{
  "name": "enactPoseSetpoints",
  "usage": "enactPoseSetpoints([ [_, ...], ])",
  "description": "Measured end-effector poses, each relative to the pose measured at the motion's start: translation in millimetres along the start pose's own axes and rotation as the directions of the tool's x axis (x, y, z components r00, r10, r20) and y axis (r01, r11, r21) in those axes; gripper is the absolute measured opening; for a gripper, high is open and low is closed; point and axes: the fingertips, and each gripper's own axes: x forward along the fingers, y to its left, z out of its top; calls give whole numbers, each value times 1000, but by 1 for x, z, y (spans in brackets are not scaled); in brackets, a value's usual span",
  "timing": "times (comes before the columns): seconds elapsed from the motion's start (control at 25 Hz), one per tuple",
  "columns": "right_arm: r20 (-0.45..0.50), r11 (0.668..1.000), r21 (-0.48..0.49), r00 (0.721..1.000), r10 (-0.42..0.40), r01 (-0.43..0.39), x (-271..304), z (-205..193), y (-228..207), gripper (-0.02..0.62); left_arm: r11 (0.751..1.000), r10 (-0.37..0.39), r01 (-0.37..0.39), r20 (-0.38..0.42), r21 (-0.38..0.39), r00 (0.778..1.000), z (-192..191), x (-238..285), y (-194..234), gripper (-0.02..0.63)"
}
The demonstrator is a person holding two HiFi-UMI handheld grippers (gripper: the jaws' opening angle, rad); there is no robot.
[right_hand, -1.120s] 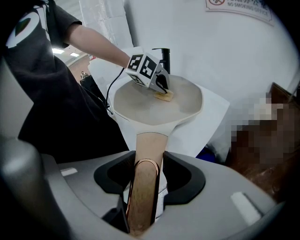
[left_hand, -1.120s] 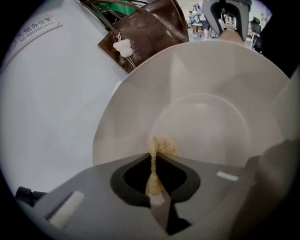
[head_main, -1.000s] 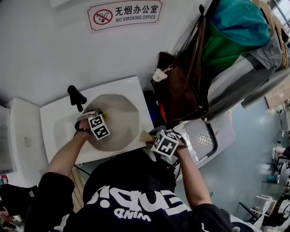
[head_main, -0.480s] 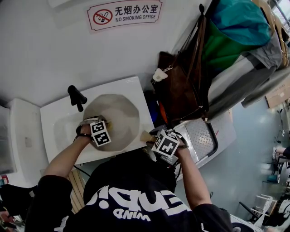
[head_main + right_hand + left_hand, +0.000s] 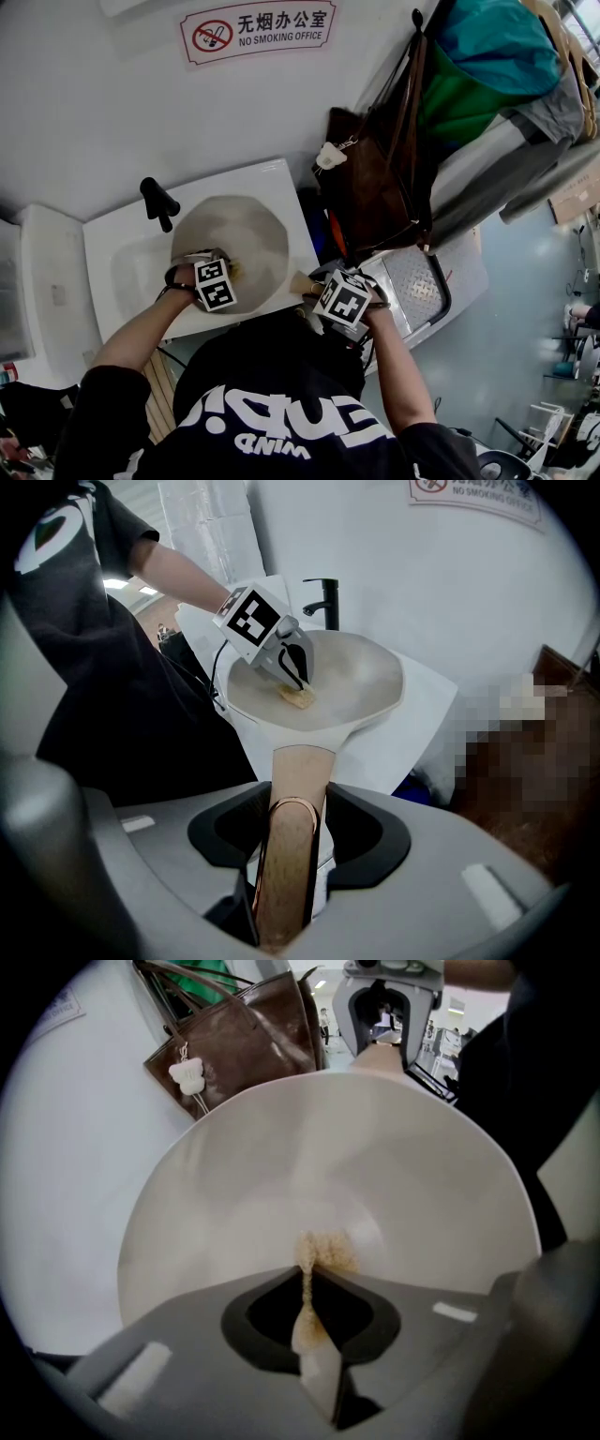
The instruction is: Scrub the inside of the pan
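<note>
Pan [image 5: 246, 234] sits in the sink [image 5: 101, 246] at centre left of the head view, its pale inside facing up. The left gripper [image 5: 307, 1279] is clamped on a thin sponge [image 5: 323, 1251] pressed to the pan's floor near the lower rim. The right gripper [image 5: 291, 806] is closed round the handle [image 5: 300, 761] — bracing it. Scrubbing well likely means firm, overlapping strokes over floor and walls — handle kept steady.

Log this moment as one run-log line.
left gripper: shut on sponge, pressed on inside of pan | right gripper: shut on pan handle | pan over sink | phase: scrubbing
</note>
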Motion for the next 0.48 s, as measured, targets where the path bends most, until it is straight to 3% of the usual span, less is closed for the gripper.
enactPoseSetpoints([
  [0.48,-2,1000,1,1000,-6,6,-1,2,1,187,998,-63,64,63,-16,996,30,4,-14,26],
])
